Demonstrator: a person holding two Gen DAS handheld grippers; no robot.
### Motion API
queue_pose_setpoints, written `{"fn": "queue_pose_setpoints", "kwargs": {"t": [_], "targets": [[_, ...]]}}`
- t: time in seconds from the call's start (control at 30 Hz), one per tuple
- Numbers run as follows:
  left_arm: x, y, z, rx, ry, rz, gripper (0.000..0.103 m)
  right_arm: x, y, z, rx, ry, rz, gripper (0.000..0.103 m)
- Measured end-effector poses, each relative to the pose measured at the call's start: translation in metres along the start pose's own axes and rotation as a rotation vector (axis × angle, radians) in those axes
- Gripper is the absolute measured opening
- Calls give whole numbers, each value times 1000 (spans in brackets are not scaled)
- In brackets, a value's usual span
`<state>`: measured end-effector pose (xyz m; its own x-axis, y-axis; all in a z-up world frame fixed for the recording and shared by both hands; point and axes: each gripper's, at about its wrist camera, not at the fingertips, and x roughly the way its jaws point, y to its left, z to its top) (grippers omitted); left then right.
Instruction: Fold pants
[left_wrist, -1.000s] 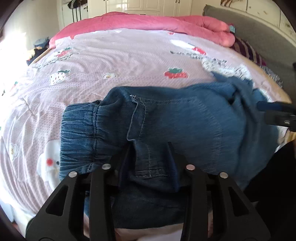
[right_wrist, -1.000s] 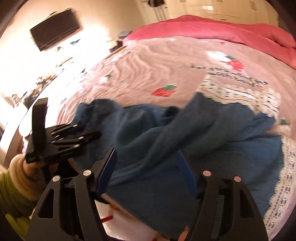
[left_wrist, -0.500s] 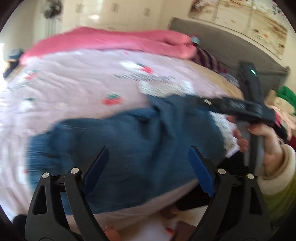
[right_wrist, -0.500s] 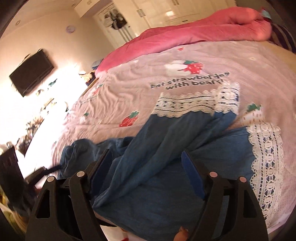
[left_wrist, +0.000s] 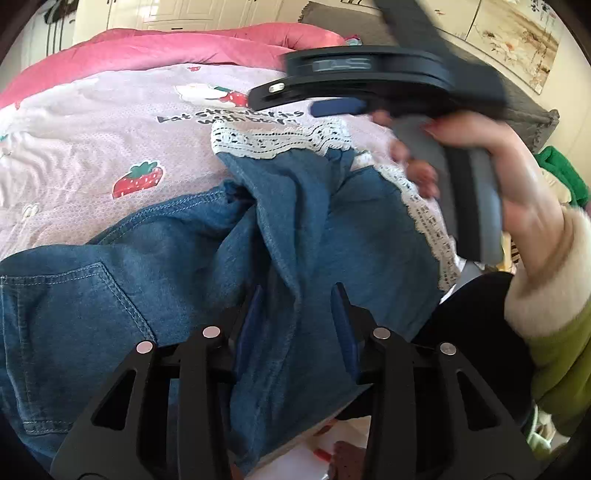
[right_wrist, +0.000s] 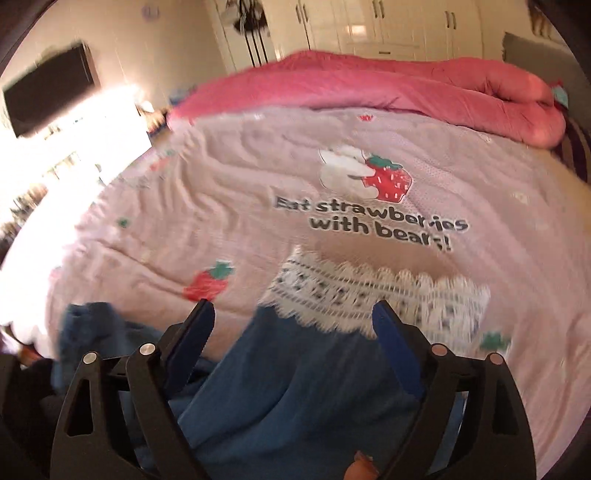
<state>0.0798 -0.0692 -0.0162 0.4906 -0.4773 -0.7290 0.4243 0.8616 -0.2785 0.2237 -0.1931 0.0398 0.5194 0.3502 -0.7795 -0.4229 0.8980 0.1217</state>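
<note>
Blue denim pants (left_wrist: 155, 280) with white lace hems (left_wrist: 280, 142) lie bunched near the front edge of a pink strawberry-print bed (left_wrist: 110, 133). My left gripper (left_wrist: 295, 295) has its jaws partly closed around a ridge of a denim leg; whether they pinch it is unclear. My right gripper (right_wrist: 293, 314) is open and empty, held above a leg (right_wrist: 295, 387) with its lace hem (right_wrist: 369, 299) between the blue pads. The right gripper also shows in the left wrist view (left_wrist: 336, 107), held in a hand over the lace hems.
A rolled pink duvet (right_wrist: 406, 85) lies along the far side of the bed. A grey headboard (left_wrist: 532, 110) is at the right. White wardrobes (right_wrist: 369, 26) and a wall TV (right_wrist: 48, 85) stand beyond the bed.
My left gripper left the waistband, swung right to the leg end and narrowed around the denim. My right gripper moved forward over the lace hem and stayed open.
</note>
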Motion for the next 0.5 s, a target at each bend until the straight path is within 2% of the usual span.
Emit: {"fn": "queue_pose_setpoints", "kwargs": {"t": [0.07,0.13,0.23,0.33,0.43,0.47,0.5], "targets": [[4,5,-2,-46,10,-41,19,17,6,7,-42,36,-22,87],[8,10,-4,-88,27,-81,15,32,13,14,-70,73,-20,87],[8,9,-5,-91,23,-84,10,52,24,22,-114,116,-39,87],[3,5,-6,-81,12,-88,9,72,31,30,-157,162,-111,87],[6,4,-6,-62,8,-75,9,94,24,38,-109,231,-144,85],[6,4,-6,-66,8,-75,9,99,22,38,-107,246,-149,80],[6,3,-7,-70,8,-77,9,105,21,38,-117,263,-160,61]]}}
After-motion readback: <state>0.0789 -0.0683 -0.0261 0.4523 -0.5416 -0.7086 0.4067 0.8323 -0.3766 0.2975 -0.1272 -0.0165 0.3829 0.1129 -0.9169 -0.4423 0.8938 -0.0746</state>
